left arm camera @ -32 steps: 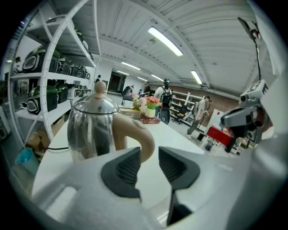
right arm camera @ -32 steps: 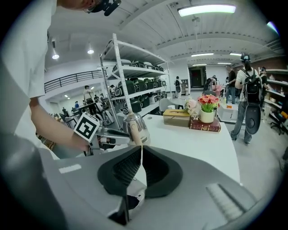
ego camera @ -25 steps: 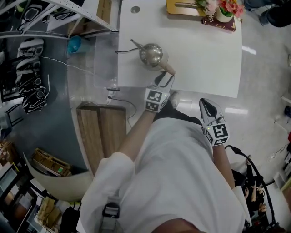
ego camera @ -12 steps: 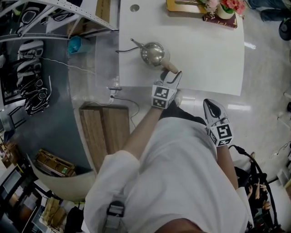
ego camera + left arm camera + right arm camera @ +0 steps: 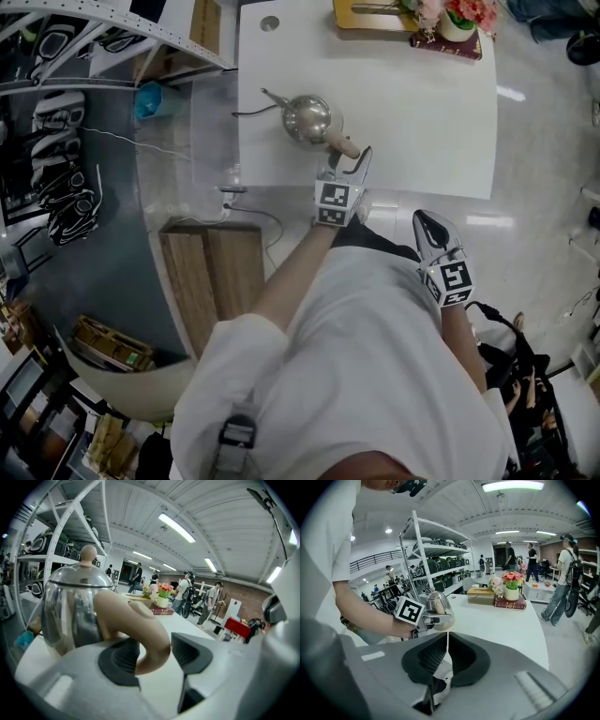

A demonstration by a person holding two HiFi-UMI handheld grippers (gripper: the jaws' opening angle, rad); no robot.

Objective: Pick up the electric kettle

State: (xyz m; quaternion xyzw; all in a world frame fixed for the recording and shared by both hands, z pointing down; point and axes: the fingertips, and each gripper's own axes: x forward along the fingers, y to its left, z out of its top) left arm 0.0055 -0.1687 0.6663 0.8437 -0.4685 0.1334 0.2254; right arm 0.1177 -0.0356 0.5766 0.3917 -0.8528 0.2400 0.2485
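Observation:
A steel electric kettle (image 5: 309,117) with a thin spout and a tan handle (image 5: 343,146) stands near the front left of the white table (image 5: 422,112). My left gripper (image 5: 350,161) is at the handle's end, jaws wide. In the left gripper view the handle (image 5: 140,630) curves down between the dark pads (image 5: 187,651); there is a gap on the right side, so the gripper (image 5: 152,653) is open around it. The kettle body (image 5: 77,606) rises just beyond. My right gripper (image 5: 427,223) hangs off the table by the person's body, shut and empty (image 5: 446,658), and from there I see the kettle (image 5: 437,603).
Flowers in a pot (image 5: 459,19), a dark book (image 5: 450,47) and a wooden tray (image 5: 370,14) sit at the table's far end. A cord (image 5: 248,112) runs from the kettle off the left edge. A metal rack (image 5: 112,28) and a wooden board (image 5: 211,272) lie to the left.
My left gripper moved forward to the kettle's handle and its jaws widened, so the handle's end now lies between them. The right gripper stayed put.

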